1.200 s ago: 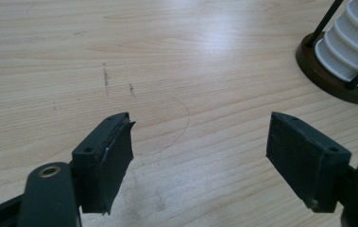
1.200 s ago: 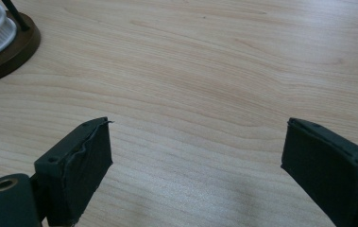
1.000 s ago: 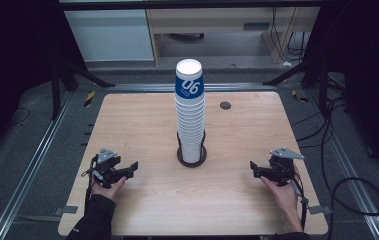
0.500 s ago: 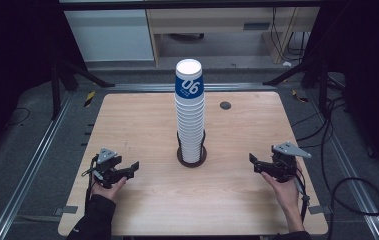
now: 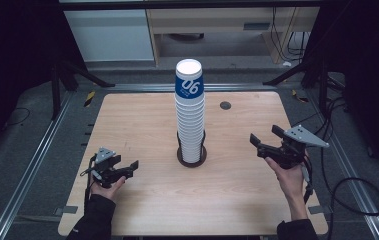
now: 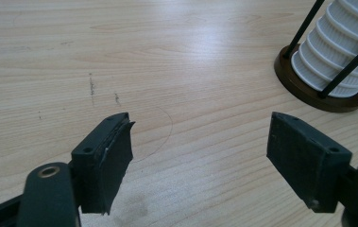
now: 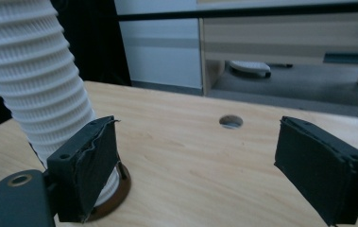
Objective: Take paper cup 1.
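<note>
A: Where did things stand on the worktop [image 5: 142, 125]?

B: The cup stack [image 5: 190, 117] stood upright in its holder [image 5: 192, 157] at the middle. The right tool [image 5: 263, 144] was raised beside it, jaws apart and just closing, with nothing between them. The left tool [image 5: 129, 167] rested low, jaws apart and empty.

A: The risk?

B: I judged the stack tall and tippy. A sideways knock from the right tool could have toppled it.

I see a tall stack of white ribbed paper cups [image 5: 190, 120] standing upright mid-counter in a round dark holder [image 5: 192, 157] with thin black upright rods; the top cup [image 5: 189, 80] is blue, printed 06.
</note>
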